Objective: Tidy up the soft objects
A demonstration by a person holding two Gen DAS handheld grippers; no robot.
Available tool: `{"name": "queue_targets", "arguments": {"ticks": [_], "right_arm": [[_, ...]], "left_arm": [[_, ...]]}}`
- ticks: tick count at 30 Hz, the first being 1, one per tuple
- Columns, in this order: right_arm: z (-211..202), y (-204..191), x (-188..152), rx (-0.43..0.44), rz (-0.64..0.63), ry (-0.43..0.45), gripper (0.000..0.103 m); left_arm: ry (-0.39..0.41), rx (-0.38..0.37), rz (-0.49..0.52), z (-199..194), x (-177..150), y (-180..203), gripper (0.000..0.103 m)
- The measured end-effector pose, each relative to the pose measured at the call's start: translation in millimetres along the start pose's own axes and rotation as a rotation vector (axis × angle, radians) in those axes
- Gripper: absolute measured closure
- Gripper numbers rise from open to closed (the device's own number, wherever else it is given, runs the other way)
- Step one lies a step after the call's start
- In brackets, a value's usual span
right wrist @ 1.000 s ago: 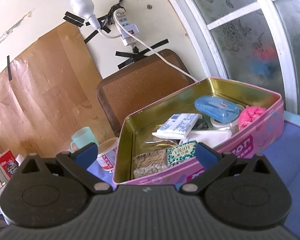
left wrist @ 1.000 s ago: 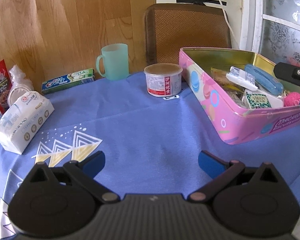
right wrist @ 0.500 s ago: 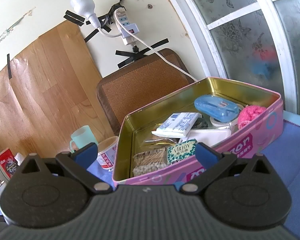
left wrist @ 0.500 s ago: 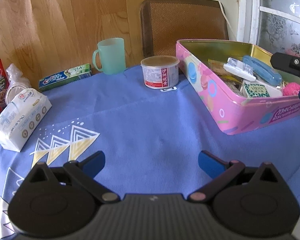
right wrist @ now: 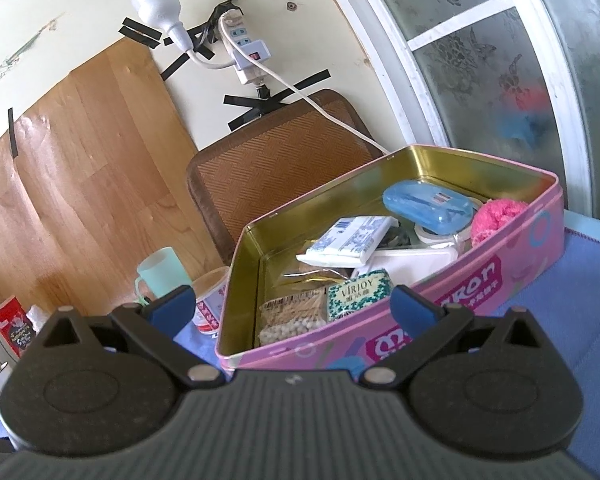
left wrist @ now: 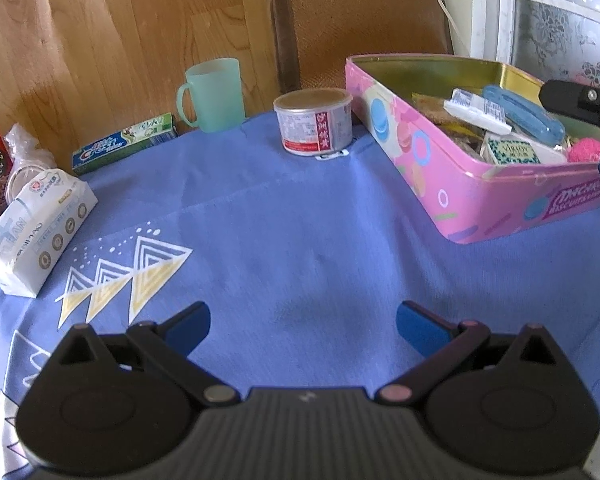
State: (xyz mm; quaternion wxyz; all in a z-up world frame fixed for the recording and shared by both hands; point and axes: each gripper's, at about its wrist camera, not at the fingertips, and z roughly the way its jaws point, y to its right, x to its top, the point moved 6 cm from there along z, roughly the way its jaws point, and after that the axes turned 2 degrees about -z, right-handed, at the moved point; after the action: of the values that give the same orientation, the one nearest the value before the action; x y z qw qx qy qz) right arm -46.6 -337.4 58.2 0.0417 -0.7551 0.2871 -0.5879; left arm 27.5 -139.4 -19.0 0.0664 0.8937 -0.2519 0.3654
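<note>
- Both views have shifted only slightly over the last second; my left gripper (left wrist: pixel 302 322) has dipped a little over the blue worktop (left wrist: pixel 300 220).
- Jaws on it and on my right gripper (right wrist: pixel 292 306) stand wide, empty.
- Tissue pack (left wrist: pixel 36 236) lies far left, outside the pink tin (left wrist: pixel 500 208); nothing is sorted yet.

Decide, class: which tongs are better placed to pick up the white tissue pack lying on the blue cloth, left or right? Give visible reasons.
Probably the left tongs: open, over the blue cloth, with the tissue pack in view. The right tongs, also open, face the pink tin.

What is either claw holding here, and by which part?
Nothing. The left claw and right claw are both open and empty.
</note>
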Motion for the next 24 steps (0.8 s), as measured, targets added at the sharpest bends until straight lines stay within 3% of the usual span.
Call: {"name": "queue_targets", "arguments": {"ticks": [24], "right_arm": [[0.7, 2.5, -2.5, 0.002, 0.02, -0.015, 0.0]], "left_arm": [[-0.038, -0.003, 0.015, 4.4, -3.3, 4.9, 0.0]]}}
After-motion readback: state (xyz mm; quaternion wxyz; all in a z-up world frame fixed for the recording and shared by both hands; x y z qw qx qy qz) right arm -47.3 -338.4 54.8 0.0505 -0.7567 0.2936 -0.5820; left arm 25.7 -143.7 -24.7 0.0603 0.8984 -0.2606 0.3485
